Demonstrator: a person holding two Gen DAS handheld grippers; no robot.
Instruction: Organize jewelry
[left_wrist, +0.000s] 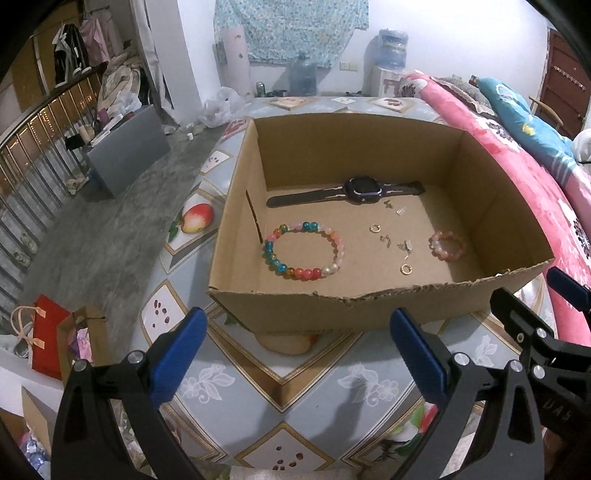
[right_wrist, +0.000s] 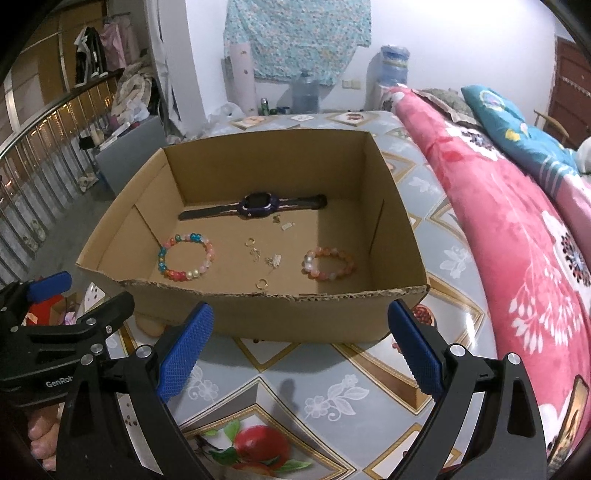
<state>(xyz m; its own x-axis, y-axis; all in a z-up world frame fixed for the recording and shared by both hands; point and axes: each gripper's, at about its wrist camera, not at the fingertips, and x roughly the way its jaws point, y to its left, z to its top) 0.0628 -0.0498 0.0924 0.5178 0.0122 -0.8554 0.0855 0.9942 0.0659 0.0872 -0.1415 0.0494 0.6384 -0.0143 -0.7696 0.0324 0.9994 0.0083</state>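
Observation:
An open cardboard box (left_wrist: 291, 306) (right_wrist: 258, 314) stands on the patterned table. Inside lie a dark smartwatch (left_wrist: 360, 191) (right_wrist: 258, 205), a multicoloured bead bracelet (left_wrist: 275, 254) (right_wrist: 173, 274), a smaller orange-pink bead bracelet (left_wrist: 447, 245) (right_wrist: 345, 262), and several small gold earrings and clasps (left_wrist: 404, 268) (right_wrist: 261, 283). My left gripper (left_wrist: 295, 354) is open and empty, just in front of the box's near wall. My right gripper (right_wrist: 299, 350) is open and empty, also in front of the near wall. Each gripper shows at the edge of the other's view.
The table has a grey-blue fruit-patterned cloth (left_wrist: 280, 391) (right_wrist: 295, 398). A pink floral quilt (right_wrist: 498, 221) lies along the right. To the left are the floor, a railing (left_wrist: 33, 140), a grey box (left_wrist: 125, 147) and paper bags (left_wrist: 48, 336).

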